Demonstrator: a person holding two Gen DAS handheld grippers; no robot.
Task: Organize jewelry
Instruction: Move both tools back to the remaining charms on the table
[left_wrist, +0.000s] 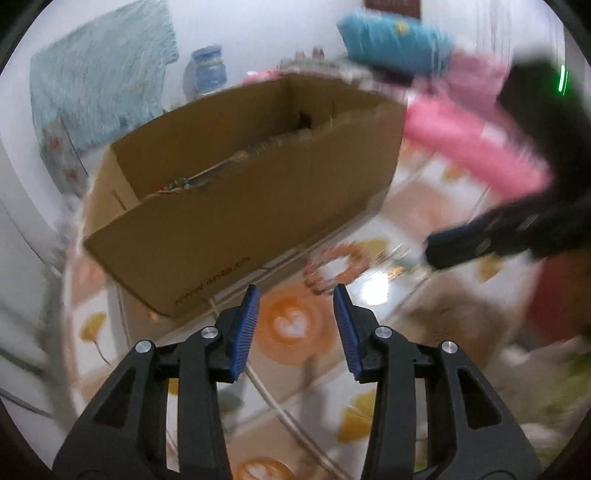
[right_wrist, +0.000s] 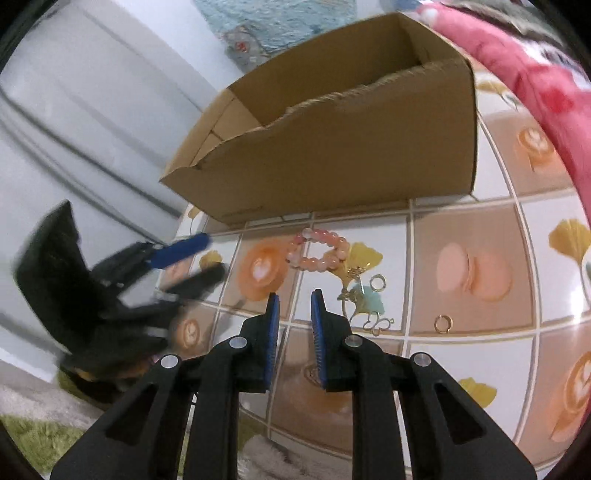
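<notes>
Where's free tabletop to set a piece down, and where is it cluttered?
Free: the tiles right of the gold ring, out to the pink cloth, and the tiles just ahead of the right gripper. Crowded: the patch in front of the cardboard box, where the pink bead bracelet, small rings and gold charms lie close together.

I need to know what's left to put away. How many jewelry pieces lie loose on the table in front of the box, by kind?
Pink bead bracelet: 1
Gold rings: 2
Gold charm pieces: 2
Total: 5
</notes>
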